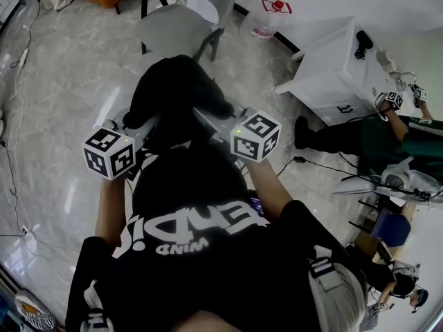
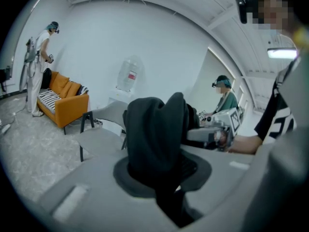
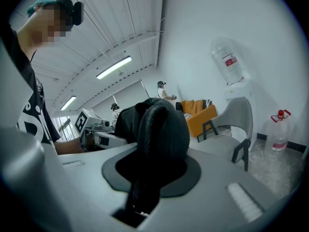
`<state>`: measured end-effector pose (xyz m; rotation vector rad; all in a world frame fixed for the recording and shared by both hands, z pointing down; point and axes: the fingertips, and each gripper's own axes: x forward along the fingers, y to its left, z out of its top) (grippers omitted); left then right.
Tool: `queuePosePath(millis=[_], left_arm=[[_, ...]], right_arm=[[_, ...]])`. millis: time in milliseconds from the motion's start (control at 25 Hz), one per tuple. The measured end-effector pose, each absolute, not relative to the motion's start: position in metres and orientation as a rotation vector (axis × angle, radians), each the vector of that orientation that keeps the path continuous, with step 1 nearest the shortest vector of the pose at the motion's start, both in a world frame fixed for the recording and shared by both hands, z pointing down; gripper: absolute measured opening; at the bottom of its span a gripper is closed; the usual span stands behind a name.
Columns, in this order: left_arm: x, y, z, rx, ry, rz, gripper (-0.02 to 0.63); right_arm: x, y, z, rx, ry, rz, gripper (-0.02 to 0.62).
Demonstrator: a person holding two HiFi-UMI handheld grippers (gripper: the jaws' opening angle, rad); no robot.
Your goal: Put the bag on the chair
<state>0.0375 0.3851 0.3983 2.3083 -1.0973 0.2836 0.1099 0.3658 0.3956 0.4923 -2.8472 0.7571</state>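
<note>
- The left tool (image 2: 159,180) has its jaws nearly together, pinched on a fold of the black bag (image 1: 176,92); the dark cloth fills the narrow gap and bulges up out of it.
- The right tool (image 3: 144,180) is likewise nearly closed, clamped on another part of the same bag, where a ribbed strap runs down between its jaws.
- The bag hangs in the air between the two tools, in front of the person's chest and above the pale marbled floor (image 1: 62,102).
- The grey chair (image 1: 181,25) stands just beyond the bag with its seat bare; the bag does not touch it.
- In the head view the two tools point inward toward each other, with the bag bunched between and ahead of them.
- An orange sofa (image 2: 62,99) stands against the far wall behind the chair.
- A white cabinet (image 1: 331,71) stands to the right of the chair.
</note>
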Motion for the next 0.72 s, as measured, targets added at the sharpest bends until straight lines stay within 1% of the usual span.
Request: queuePosePath(millis=[720], left_arm=[[-0.013,0.327,0.419,2.287,-1.084,0.278,0.072]], right_arm=[[0.057,0.306,0.415,0.48,-2.811,0.777,0.077]])
